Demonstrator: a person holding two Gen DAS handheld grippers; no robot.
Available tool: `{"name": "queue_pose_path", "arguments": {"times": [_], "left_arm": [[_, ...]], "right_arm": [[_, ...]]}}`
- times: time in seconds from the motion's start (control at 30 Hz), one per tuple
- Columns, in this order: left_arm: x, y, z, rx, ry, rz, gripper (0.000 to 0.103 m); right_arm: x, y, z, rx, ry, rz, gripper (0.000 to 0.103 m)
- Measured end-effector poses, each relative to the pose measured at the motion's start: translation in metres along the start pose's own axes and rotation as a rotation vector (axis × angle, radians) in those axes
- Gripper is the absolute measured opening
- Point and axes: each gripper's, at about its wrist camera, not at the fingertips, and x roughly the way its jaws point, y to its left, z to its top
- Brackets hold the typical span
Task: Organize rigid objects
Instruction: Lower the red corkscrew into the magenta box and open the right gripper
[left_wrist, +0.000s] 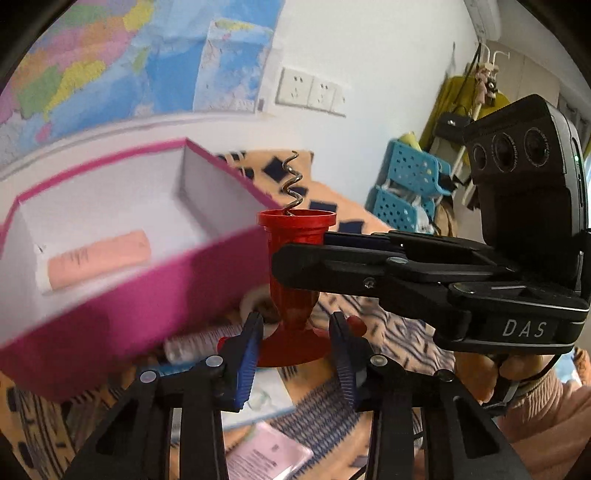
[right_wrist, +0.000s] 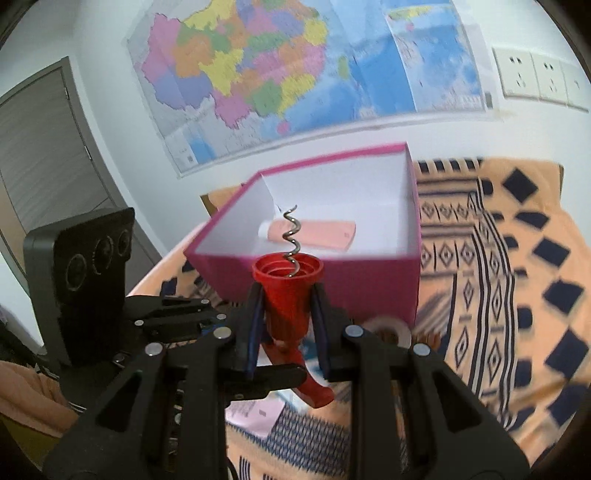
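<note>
A red corkscrew (left_wrist: 295, 225) with a bare metal spiral is held in the air just in front of an open pink box (left_wrist: 110, 314). My right gripper (left_wrist: 301, 251) comes in from the right, shut on the corkscrew's barrel. In the right wrist view its pads squeeze that barrel (right_wrist: 286, 302) at the right gripper (right_wrist: 288, 317). My left gripper (left_wrist: 295, 354) sits lower, its blue pads against the flared red handle end. One left finger (right_wrist: 266, 380) crosses under the right gripper. Inside the box (right_wrist: 332, 288) lies a pink tube (right_wrist: 317, 236).
An orange patterned cloth (right_wrist: 498, 295) covers the surface. A tape roll (right_wrist: 388, 328) sits by the box's near wall. A small bottle (left_wrist: 199, 339) and paper leaflets (left_wrist: 266, 454) lie below the grippers. Blue baskets (left_wrist: 410, 184) stand at the far right. A hand (left_wrist: 524, 373) holds the right gripper.
</note>
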Motion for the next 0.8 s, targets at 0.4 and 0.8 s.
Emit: {"name": "queue_pose_path", "arguments": {"times": [0.4,0.8], "left_arm": [[-0.006,0.020,0.057,-0.008,-0.099,0.082,0.037],[0.014,0.048,0.083,-0.075,-0.077,0.117,0.039]], "right_arm": [[0.014,-0.009,0.066,-0.047,-0.062,0.009,0.027],[0.052,-0.026,0.090,-0.037,-0.012,-0.031,0.027]]}}
